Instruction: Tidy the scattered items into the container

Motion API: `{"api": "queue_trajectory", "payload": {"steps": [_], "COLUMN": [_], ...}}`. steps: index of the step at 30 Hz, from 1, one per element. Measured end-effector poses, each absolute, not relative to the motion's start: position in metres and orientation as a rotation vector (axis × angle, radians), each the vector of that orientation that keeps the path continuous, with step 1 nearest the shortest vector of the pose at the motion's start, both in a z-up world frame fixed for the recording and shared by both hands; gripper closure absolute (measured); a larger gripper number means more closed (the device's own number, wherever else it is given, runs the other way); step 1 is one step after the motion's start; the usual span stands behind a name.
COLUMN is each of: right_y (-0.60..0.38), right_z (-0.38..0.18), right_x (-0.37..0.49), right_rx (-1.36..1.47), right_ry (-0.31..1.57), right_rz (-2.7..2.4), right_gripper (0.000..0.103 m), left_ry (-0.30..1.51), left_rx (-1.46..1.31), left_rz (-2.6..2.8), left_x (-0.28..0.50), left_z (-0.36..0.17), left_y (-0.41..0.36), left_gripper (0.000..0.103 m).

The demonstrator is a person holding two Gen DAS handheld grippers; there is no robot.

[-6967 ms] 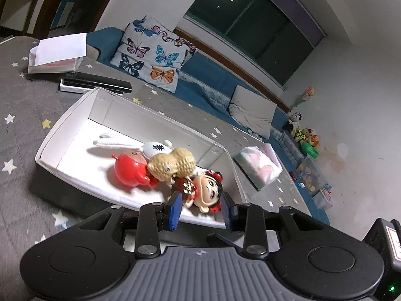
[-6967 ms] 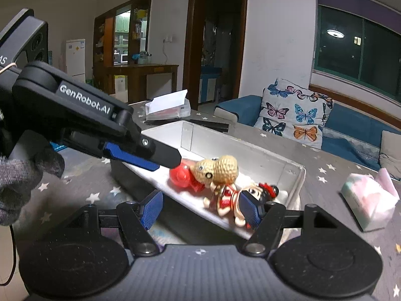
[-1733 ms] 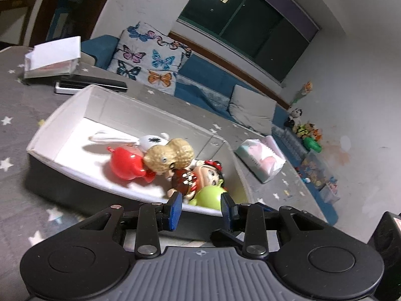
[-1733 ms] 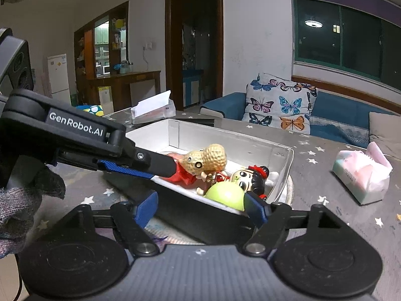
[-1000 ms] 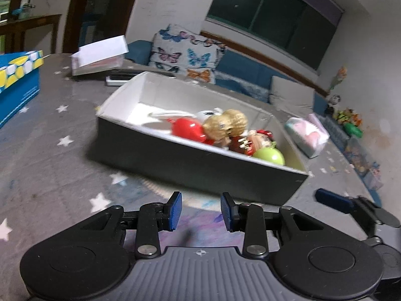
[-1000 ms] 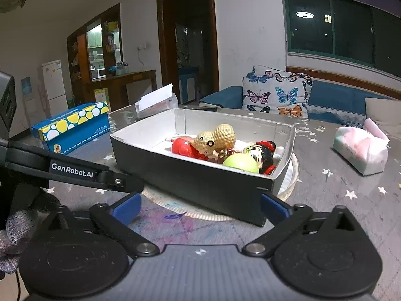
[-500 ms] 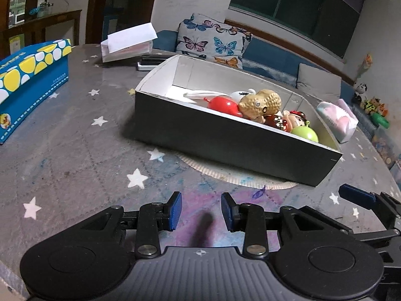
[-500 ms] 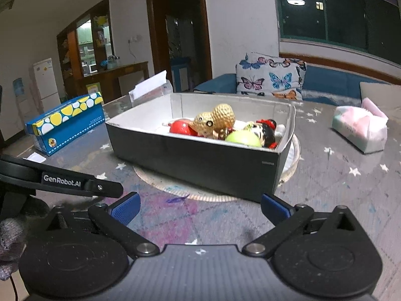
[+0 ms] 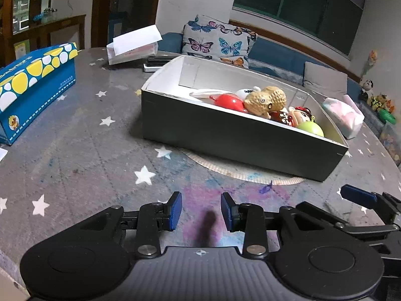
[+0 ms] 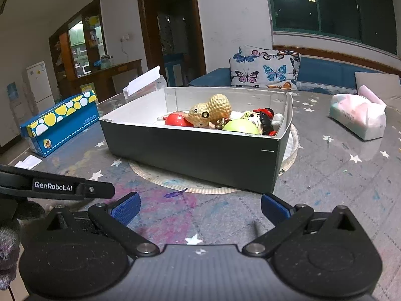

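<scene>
A dark box with a white inside [image 9: 225, 135] stands on a round mat on the table; it also shows in the right wrist view [image 10: 200, 150]. In it lie a peanut toy [image 9: 267, 100], a red toy [image 9: 226, 100], a doll with red bows [image 9: 299, 116], a green ball [image 9: 310, 128] and a white toy [image 9: 244, 92]. My left gripper [image 9: 201, 210] is open and empty, low over the table in front of the box. My right gripper [image 10: 199, 207] is open wide and empty, also in front of the box.
A blue and yellow tissue box [image 9: 30, 85] stands at the left. A pink tissue pack [image 10: 357, 118] lies at the right. A white paper box [image 9: 132, 44] and a dark flat item [image 9: 156, 62] lie behind the box. A sofa with a butterfly pillow [image 10: 263, 71] is beyond.
Both grippers have drawn back from the box and dropped lower toward the table. A green ball has come to lie in the box since the earliest frames. The toys stay in place.
</scene>
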State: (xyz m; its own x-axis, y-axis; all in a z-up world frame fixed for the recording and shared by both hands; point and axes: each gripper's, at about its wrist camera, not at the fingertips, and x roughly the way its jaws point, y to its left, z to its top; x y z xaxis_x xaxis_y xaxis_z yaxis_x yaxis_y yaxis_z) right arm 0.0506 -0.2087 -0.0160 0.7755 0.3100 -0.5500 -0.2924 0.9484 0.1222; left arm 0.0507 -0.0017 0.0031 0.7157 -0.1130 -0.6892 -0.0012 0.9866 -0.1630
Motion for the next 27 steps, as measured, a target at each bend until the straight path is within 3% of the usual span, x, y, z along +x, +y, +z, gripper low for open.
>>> {"api": "queue_trajectory", "payload": {"steps": [27], "right_y": [-0.208], "right_z": [0.006], "right_x": [0.026], "right_rx": [0.043], "right_ry": [0.562], "right_rz": [0.300], "right_gripper": [0.000], "left_ry": [0.752], "left_rx": [-0.110], "left_rz": [-0.104], "left_x": [0.032], "left_z": [0.018], "left_y": [-0.013], "left_gripper": [0.067]}}
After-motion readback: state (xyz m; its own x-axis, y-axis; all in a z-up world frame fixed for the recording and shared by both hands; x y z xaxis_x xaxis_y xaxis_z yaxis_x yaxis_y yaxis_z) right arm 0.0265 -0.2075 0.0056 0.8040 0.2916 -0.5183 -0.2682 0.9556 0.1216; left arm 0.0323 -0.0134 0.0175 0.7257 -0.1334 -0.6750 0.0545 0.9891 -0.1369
